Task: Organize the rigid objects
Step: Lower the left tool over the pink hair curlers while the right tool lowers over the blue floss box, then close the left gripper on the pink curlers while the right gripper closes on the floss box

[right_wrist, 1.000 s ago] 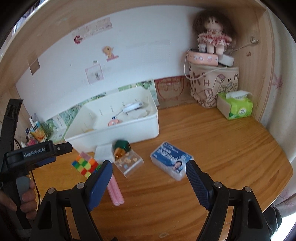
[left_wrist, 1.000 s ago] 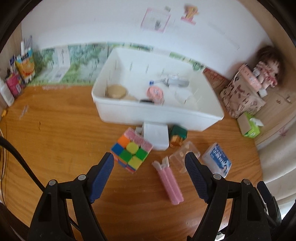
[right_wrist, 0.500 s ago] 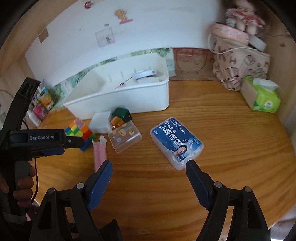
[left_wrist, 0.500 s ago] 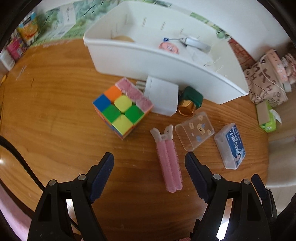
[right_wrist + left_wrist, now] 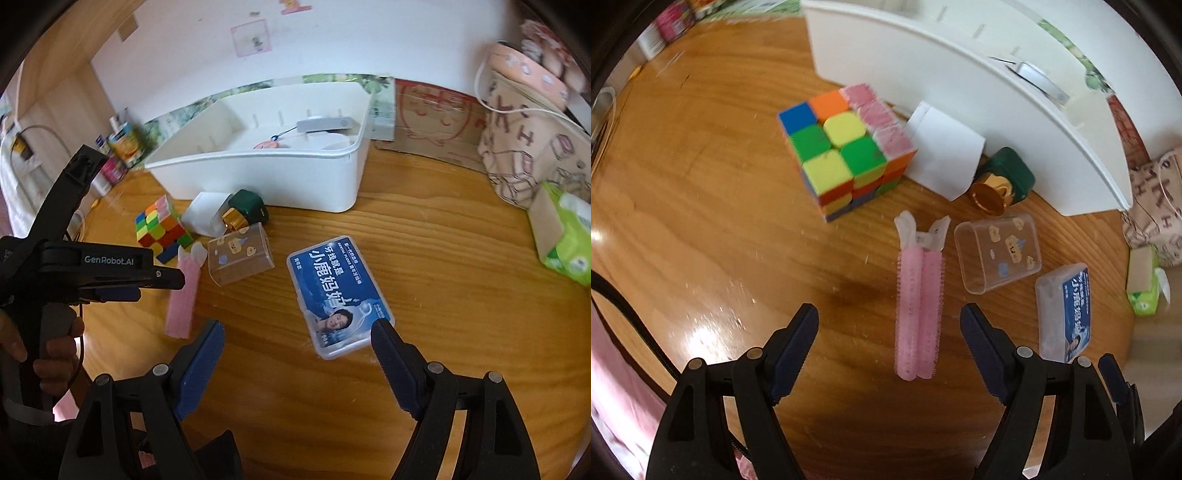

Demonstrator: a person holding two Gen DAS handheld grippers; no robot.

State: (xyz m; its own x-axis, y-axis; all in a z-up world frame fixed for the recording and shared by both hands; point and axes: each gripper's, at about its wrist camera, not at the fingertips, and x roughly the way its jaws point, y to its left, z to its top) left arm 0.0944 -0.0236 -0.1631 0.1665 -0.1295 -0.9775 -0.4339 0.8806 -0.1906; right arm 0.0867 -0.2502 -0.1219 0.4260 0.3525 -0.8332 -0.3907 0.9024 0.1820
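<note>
On the wooden bench (image 5: 424,229), a white bin (image 5: 295,173) already held a few things, among them a grey oblong device (image 5: 325,124) and something small and pink, so a start on the sorting seemed made. Most of the work looked left, though: six items lay loose in front of the bin. The colour cube (image 5: 846,151) stood near the bin's front wall, with a white block (image 5: 942,151) and a green bottle with a gold cap (image 5: 1001,181) just beside it. Nearer lay the pink hair roller clip (image 5: 918,295), a clear plastic case (image 5: 997,253) and the blue floss box (image 5: 340,291). The left gripper (image 5: 890,325) stood wide and empty, its jaws to either side of the roller clip's near end, apart from it; that clip seemed the likely next pick. The right gripper (image 5: 297,339) was likewise wide and held nothing, poised over the near end of the floss box
</note>
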